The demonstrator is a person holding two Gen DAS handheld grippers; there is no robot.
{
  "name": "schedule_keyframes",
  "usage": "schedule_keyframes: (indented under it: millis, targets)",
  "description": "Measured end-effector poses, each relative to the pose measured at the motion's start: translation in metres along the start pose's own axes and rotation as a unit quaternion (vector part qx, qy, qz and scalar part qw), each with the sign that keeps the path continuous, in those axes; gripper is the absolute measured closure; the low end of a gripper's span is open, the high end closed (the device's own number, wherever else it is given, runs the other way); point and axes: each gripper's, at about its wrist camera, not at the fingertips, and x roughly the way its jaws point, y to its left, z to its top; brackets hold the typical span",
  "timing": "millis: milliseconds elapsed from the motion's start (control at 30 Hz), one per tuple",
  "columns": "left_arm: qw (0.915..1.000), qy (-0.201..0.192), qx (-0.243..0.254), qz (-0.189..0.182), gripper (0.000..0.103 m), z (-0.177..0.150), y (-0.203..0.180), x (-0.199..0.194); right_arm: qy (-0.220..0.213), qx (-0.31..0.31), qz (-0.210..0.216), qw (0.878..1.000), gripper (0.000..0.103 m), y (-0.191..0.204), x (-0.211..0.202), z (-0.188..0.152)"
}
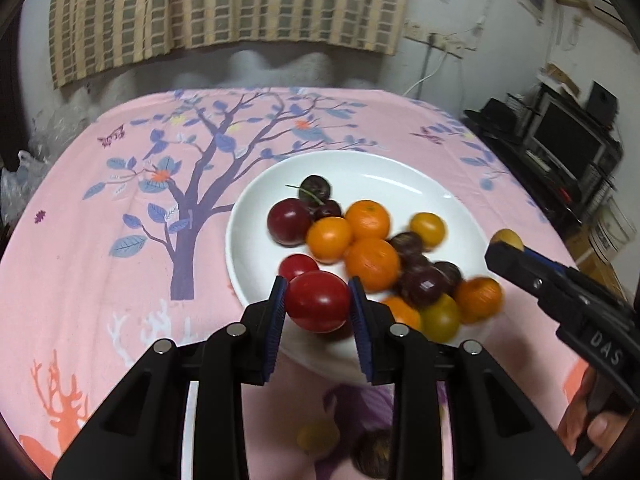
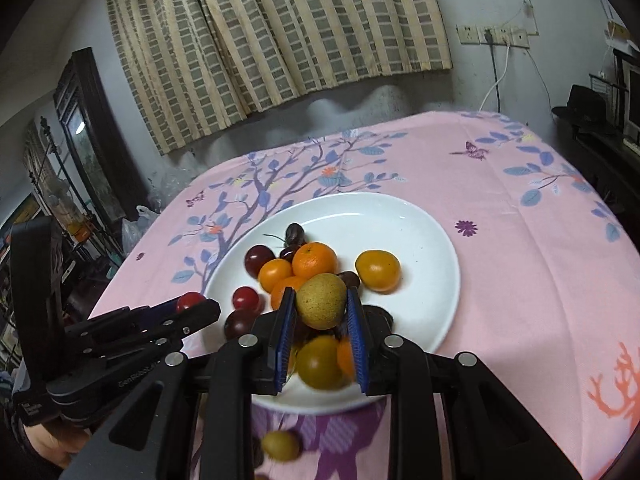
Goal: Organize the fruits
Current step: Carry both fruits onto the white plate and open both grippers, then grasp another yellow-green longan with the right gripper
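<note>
A white plate (image 1: 432,184) on the pink tablecloth holds several fruits: oranges (image 1: 367,220), dark plums (image 1: 420,284), a dark cherry (image 1: 315,189) and yellow-green tomatoes (image 1: 439,318). My left gripper (image 1: 318,300) is shut on a red tomato (image 1: 318,306) above the plate's near left rim. My right gripper (image 2: 322,306) is shut on a yellow-green fruit (image 2: 322,300) above the fruit pile on the plate (image 2: 420,232). The right gripper also shows in the left wrist view (image 1: 505,246), and the left gripper shows in the right wrist view (image 2: 192,304).
The pink tablecloth (image 1: 100,208) with a tree print covers the table. A small yellow fruit (image 2: 280,445) and a dark one (image 1: 370,454) lie on the cloth below the plate. Shelves with electronics (image 1: 568,140) stand to the right, a curtain (image 2: 280,40) behind.
</note>
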Motion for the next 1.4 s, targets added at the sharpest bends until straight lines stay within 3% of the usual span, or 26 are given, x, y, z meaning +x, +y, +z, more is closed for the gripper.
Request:
schedule_keyframes:
  millis: [100,167,200,600,833,933,1400]
  targets:
    - [0.9999,0.005,-0.009,0.011,0.069,0.005,0.002,0.016,0.010,0.020,0.004,1.000,0.073,-0.008,0.018,-0.001]
    - [0.9994,-0.002,-0.023,0.027,0.032,0.005,0.004,0.018,0.006,0.026,0.003,1.000,0.056,-0.012,0.020,-0.005]
    - [0.9987,-0.018,-0.032,0.036,0.029,0.004,0.006,0.013,0.002,0.023,-0.002,1.000,0.055,-0.014,0.019,-0.007]
    - [0.9979,-0.029,-0.055,0.017,0.024,-0.024,0.023,-0.023,-0.014,0.025,0.005,1.000,0.050,-0.018,-0.017,-0.018]
    - [0.9977,-0.016,-0.064,0.014,0.023,-0.052,0.030,-0.035,0.021,-0.027,0.020,0.999,0.047,0.005,-0.034,-0.052]
    - [0.9974,-0.007,-0.069,0.017,0.023,-0.063,0.033,-0.036,0.033,-0.058,0.008,0.998,0.047,0.015,-0.035,-0.067]
    - [0.9984,-0.005,-0.037,0.043,0.022,-0.094,0.032,-0.044,0.121,-0.139,0.068,0.981,0.047,0.057,-0.029,-0.113]
